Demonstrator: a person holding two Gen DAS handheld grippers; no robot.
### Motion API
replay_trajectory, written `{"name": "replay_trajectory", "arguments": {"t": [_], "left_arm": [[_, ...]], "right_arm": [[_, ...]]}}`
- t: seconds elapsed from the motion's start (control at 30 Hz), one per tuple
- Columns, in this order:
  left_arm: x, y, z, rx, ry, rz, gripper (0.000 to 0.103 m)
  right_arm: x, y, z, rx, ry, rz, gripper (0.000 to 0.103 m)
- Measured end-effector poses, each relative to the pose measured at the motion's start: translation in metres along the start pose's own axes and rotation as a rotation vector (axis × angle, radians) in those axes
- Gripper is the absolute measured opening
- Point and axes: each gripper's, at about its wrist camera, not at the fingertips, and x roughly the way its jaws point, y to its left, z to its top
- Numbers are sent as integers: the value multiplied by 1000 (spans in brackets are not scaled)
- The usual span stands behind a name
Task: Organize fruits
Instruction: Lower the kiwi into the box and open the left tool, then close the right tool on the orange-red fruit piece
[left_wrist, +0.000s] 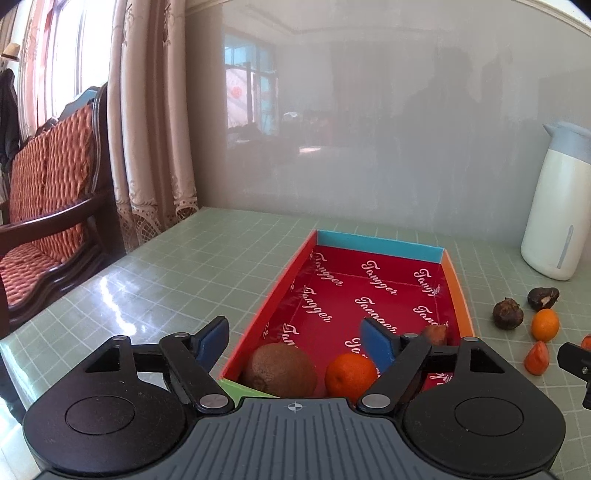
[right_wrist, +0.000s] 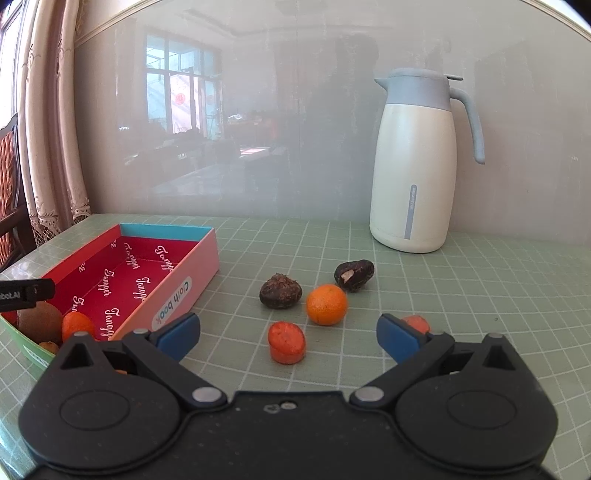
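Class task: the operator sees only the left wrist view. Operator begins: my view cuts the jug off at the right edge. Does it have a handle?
Observer: Yes. The jug has a pale blue handle on its right side, seen in the right wrist view.
Operator: How many orange chunks lie outside the box?
Observer: Two: one cut chunk in front of the right gripper and another chunk partly behind its right finger.
Operator: Is anything printed on the box's outer wall?
Observer: Yes, the pink side of the box carries a label reading "Cloth book".
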Motion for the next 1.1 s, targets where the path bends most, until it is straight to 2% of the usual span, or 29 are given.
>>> {"name": "replay_trajectory", "arguments": {"t": [0.03,0.1,0.33,0.53,0.6,0.73,0.83,0.9,1.03,1.1], "left_arm": [[-3,1,0,3,-1,2,88],[-9,5,-2,-2,-3,8,94],[-24,23,-13,-36,-8,8,97],[-30,34,-20,-69,-22,20,97],[-31,35,-20,-65,-39,33,98],[-30,39,-20,-73,-47,42,98],[-27,43,-20,-84,-44,43,98],[-27,45,-20,-87,-45,51,98],[-25,52,-21,-98,-43,64,99],[-24,55,-22,-104,-37,70,99]], "right_arm": [[0,0,0,3,4,2,102],[1,0,-1,1,7,5,102],[6,-1,-3,-18,21,-3,102],[18,4,-4,-32,46,10,93],[23,6,-4,-39,57,13,82],[35,5,-3,-38,88,6,75],[47,3,-2,-33,117,7,64],[53,3,-1,-29,137,14,51],[62,6,-1,-36,158,15,50],[65,8,-1,-48,169,14,44]]}}
